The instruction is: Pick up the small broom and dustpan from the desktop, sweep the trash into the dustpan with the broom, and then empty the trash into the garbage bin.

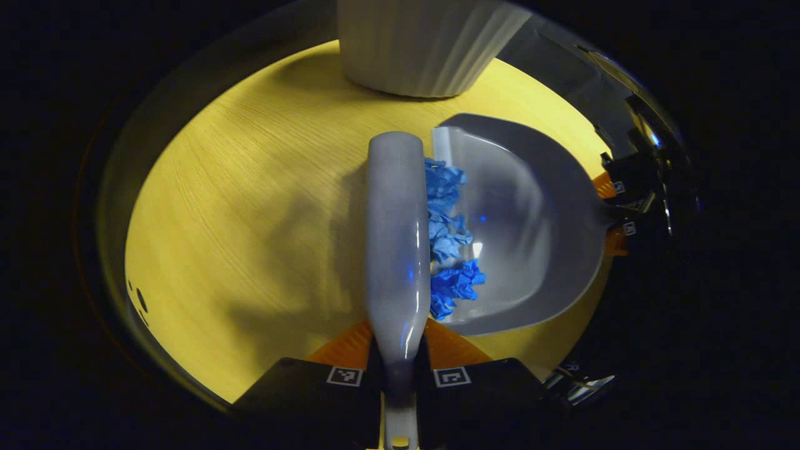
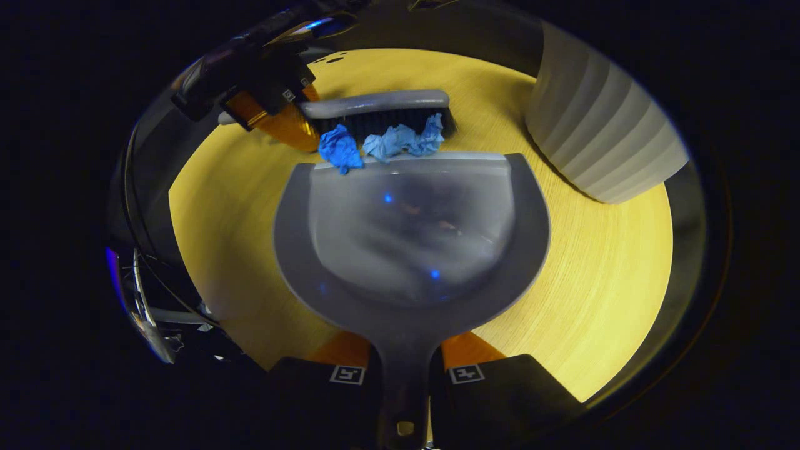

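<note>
Yellow wood-grain desktop under dim booth light, ribbed white garbage bin standing at the far edge.

Left gripper view: left gripper pinching the handle of the small broom, both fingers tight against it. Broom body running straight ahead, bristles hidden beneath. Crumpled blue trash squeezed between broom and the open lip of the dustpan, some of it already over the lip. Right gripper seen farther off at the dustpan's handle end. Bin well clear behind both tools.

Right gripper view: right gripper clamped on the dustpan handle, fingers pressed on both sides. Pan lying low on the desktop, inside still bare. Blue trash bunched in two clumps right at the front lip, broom just behind it with dark bristles touching the paper. Left gripper holding the broom's handle end. Bin off to the side, near the pan.

Step in hand, by judgement: sweeping, roughly midway. Best done by keeping the lip flat against the wood so nothing slips under, drawing the broom squarely toward the pan in one short stroke, bristles low, pan held steady against the push. Watch the outer clump; likely to escape round the lip's corner.
</note>
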{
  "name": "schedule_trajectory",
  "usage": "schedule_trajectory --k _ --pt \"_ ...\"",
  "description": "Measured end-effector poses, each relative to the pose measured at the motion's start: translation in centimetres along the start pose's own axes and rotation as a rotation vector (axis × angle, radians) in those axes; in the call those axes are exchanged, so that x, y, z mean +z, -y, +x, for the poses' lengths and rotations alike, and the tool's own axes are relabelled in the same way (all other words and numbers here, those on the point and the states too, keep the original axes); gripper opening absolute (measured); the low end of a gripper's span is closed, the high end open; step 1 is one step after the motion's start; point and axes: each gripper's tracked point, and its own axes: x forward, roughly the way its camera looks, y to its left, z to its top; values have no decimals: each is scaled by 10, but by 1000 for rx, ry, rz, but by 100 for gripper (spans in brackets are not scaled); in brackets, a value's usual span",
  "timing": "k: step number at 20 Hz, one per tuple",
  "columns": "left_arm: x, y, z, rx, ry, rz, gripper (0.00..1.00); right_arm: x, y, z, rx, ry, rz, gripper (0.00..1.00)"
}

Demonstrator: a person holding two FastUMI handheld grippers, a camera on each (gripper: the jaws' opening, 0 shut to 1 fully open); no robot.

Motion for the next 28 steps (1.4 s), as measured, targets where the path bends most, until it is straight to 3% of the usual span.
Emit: schedule_trajectory --k 1,5,9,13,16,21,28 --pt "-5 15 -2 -40 -8 -8 29 -1 0 -1 2 7 -11 34" --pt "-11 43 -8 -60 -20 -11 27 -9 2 2 19 16 -35 34" --pt "-19 36 -23 70 29 -119 30 -21 3 -7 47 23 -10 34" --pt "-44 48 -35 94 95 -241 27 -30 8 -24 36 26 -32 34" --pt "-74 46 -37 166 118 -316 27 -37 22 -46 27 29 -34 34" --pt "-135 37 -15 201 155 -459 30 -36 39 -100 6 42 27 34" --pt "-158 38 49 185 153 -481 27 -7 44 -177 -31 46 89 34"
